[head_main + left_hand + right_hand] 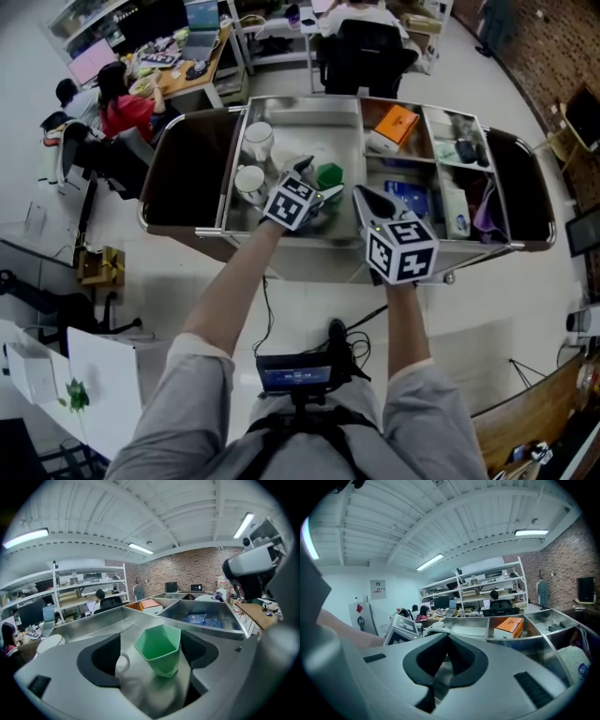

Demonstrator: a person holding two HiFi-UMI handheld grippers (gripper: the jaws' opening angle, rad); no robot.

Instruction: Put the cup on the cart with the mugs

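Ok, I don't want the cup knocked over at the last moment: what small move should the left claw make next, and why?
Probably draw the left claw straight back, away from the green cup. Its jaws stand wide apart, and the pads seem clear of the cup. The cup stands on the floor of the cart, in the same compartment as the two white mugs. So the placing looks done.

The steel cart (302, 103) is split by dividers into open compartments. In its large left compartment two white mugs (258, 141) stand one behind the other by the left wall. A green cup (330, 175) stands upright nearer the divider, apart from them. The middle compartments hold an orange box (397, 124) at the back and blue packets (410, 199) in front.
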